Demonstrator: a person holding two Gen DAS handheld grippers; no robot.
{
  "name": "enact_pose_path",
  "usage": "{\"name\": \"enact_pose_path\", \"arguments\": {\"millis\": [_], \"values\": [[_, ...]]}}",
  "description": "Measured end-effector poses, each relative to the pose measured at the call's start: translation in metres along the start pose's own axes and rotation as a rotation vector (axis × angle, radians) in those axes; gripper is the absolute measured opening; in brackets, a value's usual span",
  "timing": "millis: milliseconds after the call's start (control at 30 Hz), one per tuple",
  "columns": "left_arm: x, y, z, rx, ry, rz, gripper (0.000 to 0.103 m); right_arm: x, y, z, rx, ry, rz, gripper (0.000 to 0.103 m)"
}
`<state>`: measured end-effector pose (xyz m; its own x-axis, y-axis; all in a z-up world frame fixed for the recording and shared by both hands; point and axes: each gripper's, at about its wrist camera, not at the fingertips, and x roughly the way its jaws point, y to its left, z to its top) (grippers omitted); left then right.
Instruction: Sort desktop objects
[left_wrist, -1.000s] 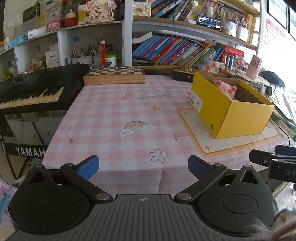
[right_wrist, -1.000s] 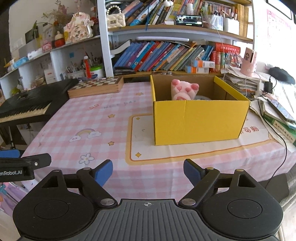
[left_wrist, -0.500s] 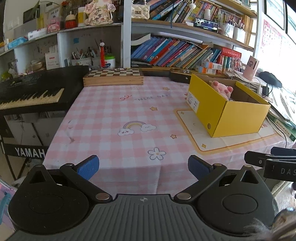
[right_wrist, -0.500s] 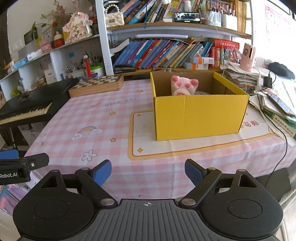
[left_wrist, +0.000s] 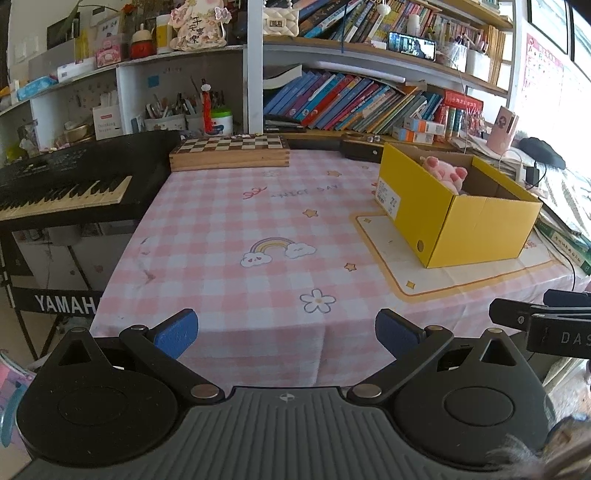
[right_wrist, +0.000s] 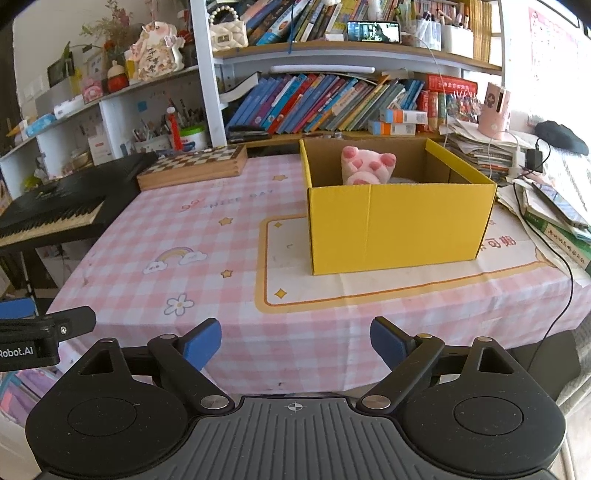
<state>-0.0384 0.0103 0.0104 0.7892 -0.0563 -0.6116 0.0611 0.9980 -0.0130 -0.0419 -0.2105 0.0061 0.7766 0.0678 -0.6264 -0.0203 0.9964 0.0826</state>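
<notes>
A yellow cardboard box (right_wrist: 399, 221) stands on the right side of the pink checked tablecloth (right_wrist: 207, 236), on a cream mat. A pink plush toy (right_wrist: 365, 166) sits inside it, paws up. The box (left_wrist: 458, 218) and plush (left_wrist: 445, 173) also show in the left wrist view. My left gripper (left_wrist: 286, 332) is open and empty, held before the table's front edge. My right gripper (right_wrist: 295, 341) is open and empty, also before the front edge, facing the box. Each gripper shows at the side of the other's view.
A wooden chess box (left_wrist: 229, 151) lies at the table's back. A black Yamaha keyboard (left_wrist: 70, 184) stands to the left. Bookshelves (right_wrist: 332, 99) run behind. Papers, books and cables (right_wrist: 546, 199) lie to the right of the box.
Both grippers have drawn back from the table and risen a little; the box and table look smaller. Both stay open and empty.
</notes>
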Motion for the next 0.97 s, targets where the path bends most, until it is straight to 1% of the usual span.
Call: {"name": "enact_pose_path", "arguments": {"millis": [167,667,967], "values": [[0.0019,0.0002,-0.0013,0.011,0.029,0.008,0.103,-0.0006,0.0012,0.0000,-0.003,-0.001,0.002,0.093],[0.0002,-0.0001,-0.0003,0.023,0.023,0.007,0.103,0.0003,0.0014,-0.0021,0.003,0.005,0.003,0.094],[-0.0005,0.0000,-0.0002,0.011,0.019,0.004,0.103,0.0025,0.0015,-0.0034,-0.001,0.016,0.007,0.094]]}}
